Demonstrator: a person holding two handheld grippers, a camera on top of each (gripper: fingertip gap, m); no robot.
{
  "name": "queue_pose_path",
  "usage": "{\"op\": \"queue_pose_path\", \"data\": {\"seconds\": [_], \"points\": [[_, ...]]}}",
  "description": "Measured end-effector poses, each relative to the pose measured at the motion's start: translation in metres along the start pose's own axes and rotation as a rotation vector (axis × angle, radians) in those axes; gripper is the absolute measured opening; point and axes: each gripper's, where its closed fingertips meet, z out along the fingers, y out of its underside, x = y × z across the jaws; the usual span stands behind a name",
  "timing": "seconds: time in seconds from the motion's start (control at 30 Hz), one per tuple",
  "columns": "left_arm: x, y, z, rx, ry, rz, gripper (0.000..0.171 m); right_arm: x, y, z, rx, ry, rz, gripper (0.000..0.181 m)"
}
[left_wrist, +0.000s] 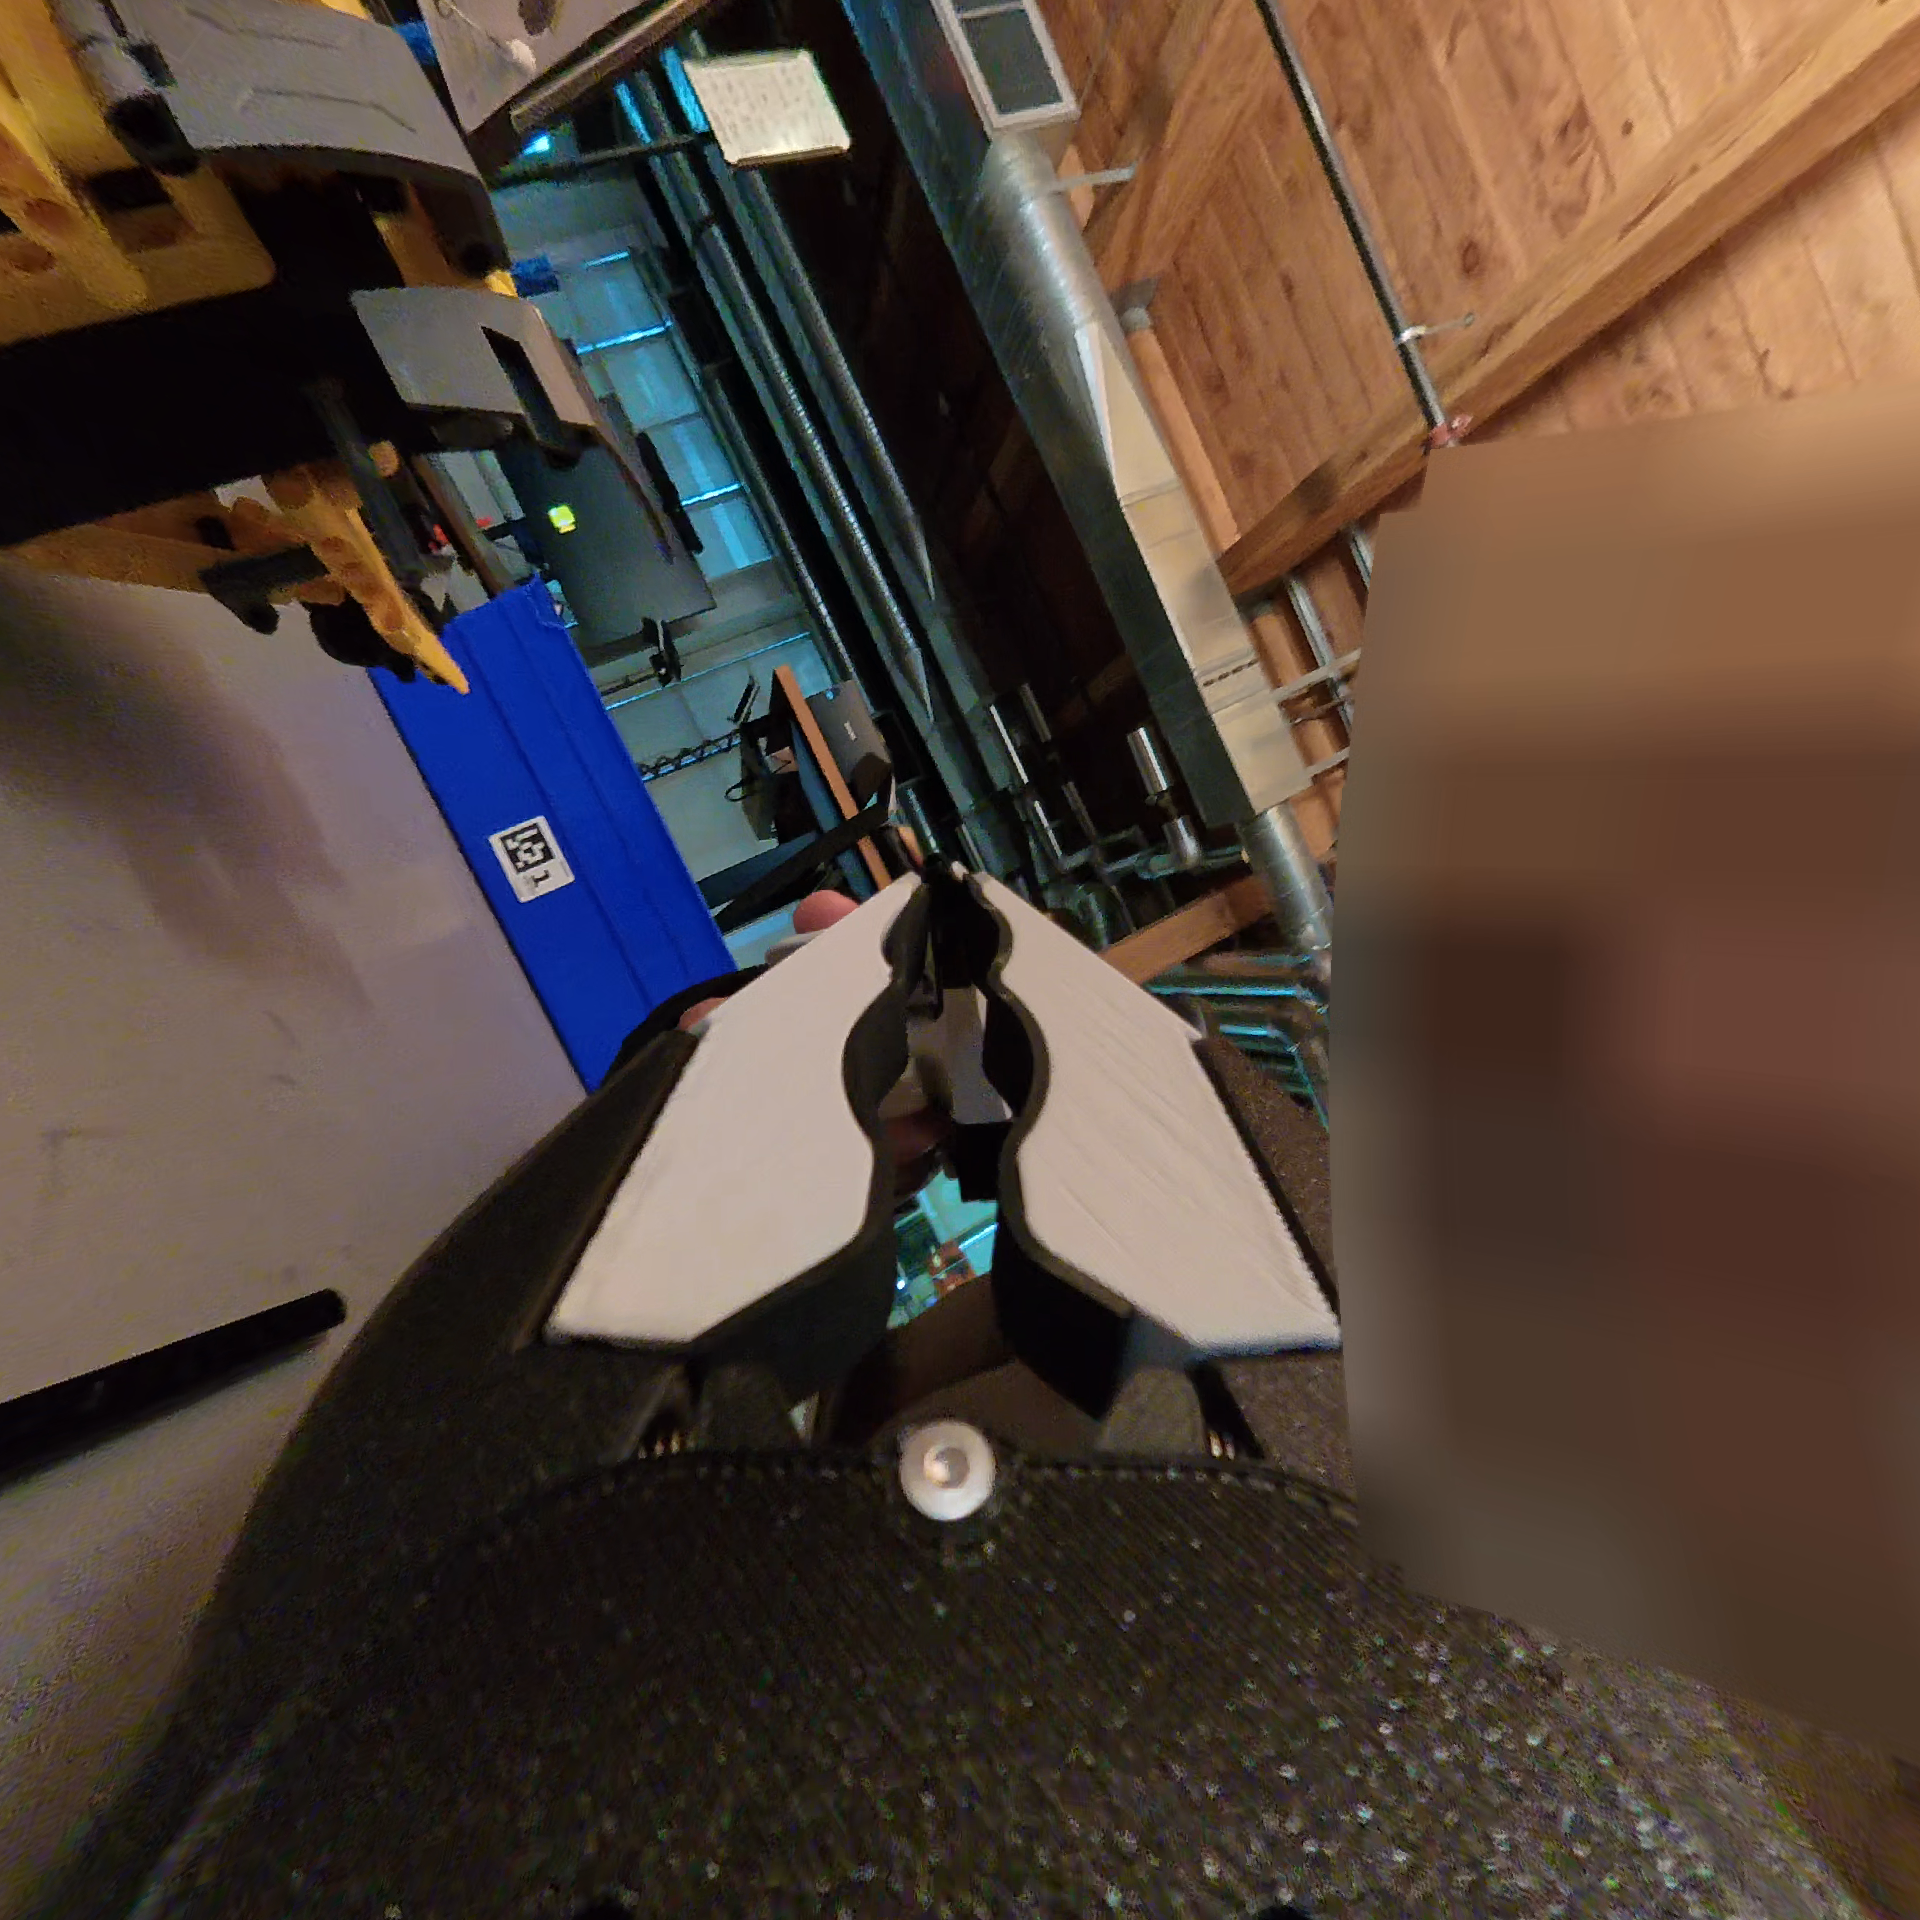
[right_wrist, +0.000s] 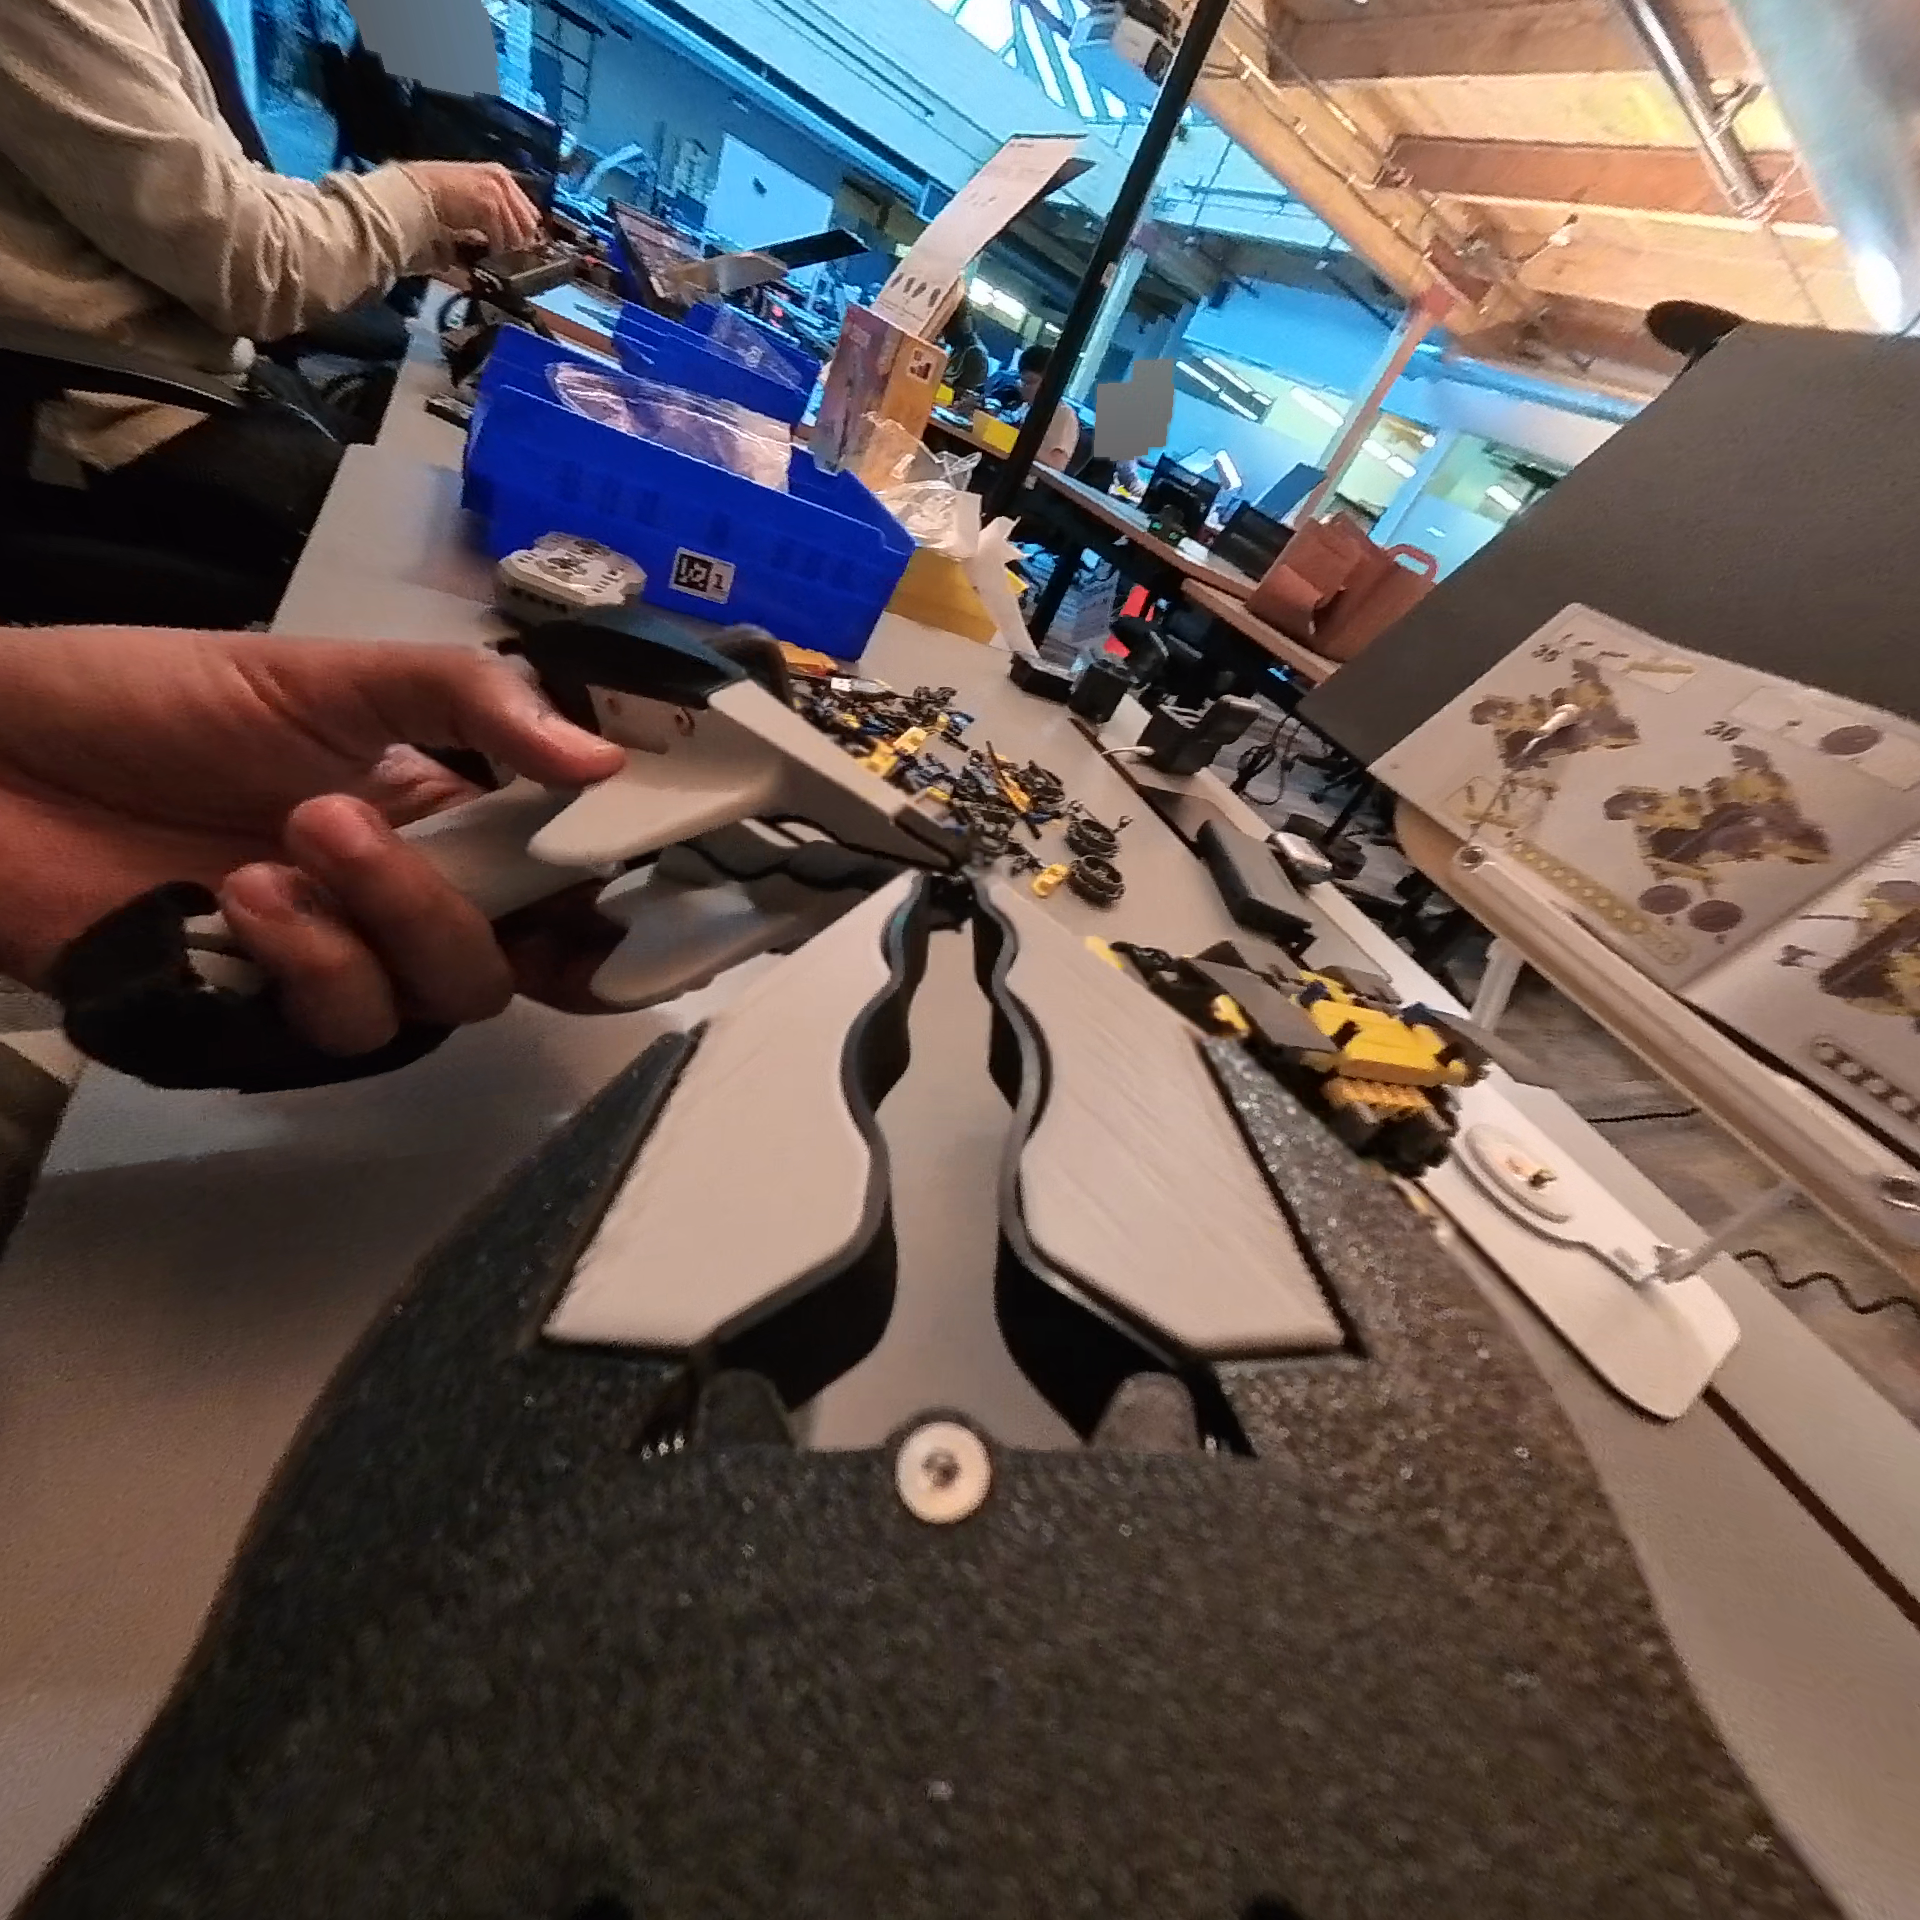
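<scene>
My left gripper (left_wrist: 940, 878) has its tips closed on a small black part (left_wrist: 943, 914). My right gripper (right_wrist: 951, 883) is also shut, with a small black part (right_wrist: 949, 896) pinched at its tips. The two grippers meet tip to tip above the table. In the right wrist view the left gripper (right_wrist: 935, 844) comes in from the left, held by a hand (right_wrist: 312, 831). In the left wrist view a grey finger of the right gripper (left_wrist: 961, 1039) shows behind my own fingers. Whether both pinch the same part I cannot tell.
A yellow and black brick model (right_wrist: 1320, 1029) lies on the grey table (right_wrist: 312, 1299) just right of the tips; it also shows in the left wrist view (left_wrist: 208, 312). Small loose parts (right_wrist: 935, 758), blue bins (right_wrist: 675, 499) and an open instruction booklet (right_wrist: 1662, 800) lie beyond. A person (right_wrist: 156, 208) sits far left. The tips of both grippers are at nearly the same place.
</scene>
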Motion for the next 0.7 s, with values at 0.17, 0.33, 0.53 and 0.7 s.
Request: {"op": "queue_pose_path", "data": {"seconds": [0.17, 0.33, 0.53, 0.7], "points": [[-0.01, -0.005, -0.012, -0.016, -0.036, -0.017, 0.008, -0.005, 0.004, 0.003, 0.012, -0.055, 0.077, 0.007], [-0.012, 0.0, -0.016, -0.055, -0.021, -0.028, 0.017, -0.01, 0.012, 0.007, -0.005, -0.098, 0.1, 0.006], [-0.016, 0.002, -0.019, -0.088, -0.03, -0.025, 0.003, -0.014, 0.018, 0.008, -0.025, -0.119, 0.053, 0.004], [-0.017, 0.001, -0.021, -0.088, -0.045, -0.003, 0.001, -0.015, 0.023, 0.009, -0.047, -0.112, 0.009, 0.004]]}}
